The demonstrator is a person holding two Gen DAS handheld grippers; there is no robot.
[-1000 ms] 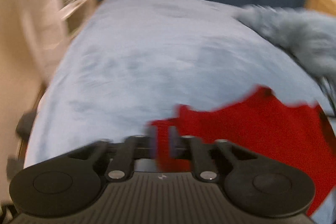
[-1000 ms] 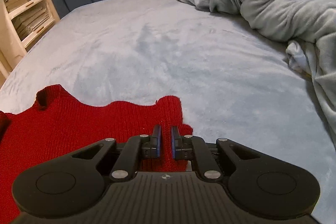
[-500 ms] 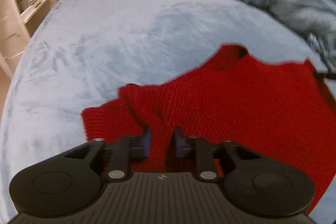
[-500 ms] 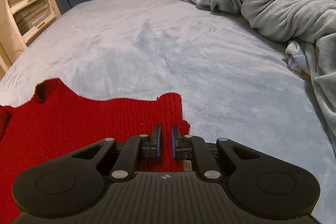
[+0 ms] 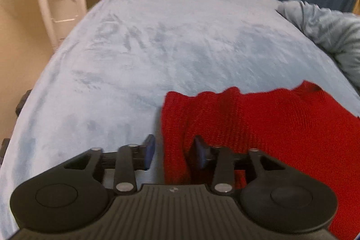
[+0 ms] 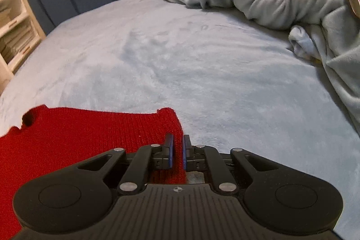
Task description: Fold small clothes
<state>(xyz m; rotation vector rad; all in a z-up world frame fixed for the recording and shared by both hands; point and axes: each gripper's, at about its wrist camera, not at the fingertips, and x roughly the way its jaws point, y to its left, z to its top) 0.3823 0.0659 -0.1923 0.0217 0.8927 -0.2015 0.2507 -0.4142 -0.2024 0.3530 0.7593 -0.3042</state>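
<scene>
Two grippers work one red knit garment (image 5: 258,127) spread near the bed's (image 5: 157,48) front edge. The right gripper (image 6: 177,151) is clamped on its right corner; the left gripper (image 5: 174,151), jaws just opened, straddles the bunched left edge without pinching. The garment's long axis runs between them.

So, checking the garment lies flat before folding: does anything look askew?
Yes. The red knit garment is bunched into ridges along its edge by the left gripper, whose jaws have just opened; the right gripper pinches the opposite edge.
</scene>
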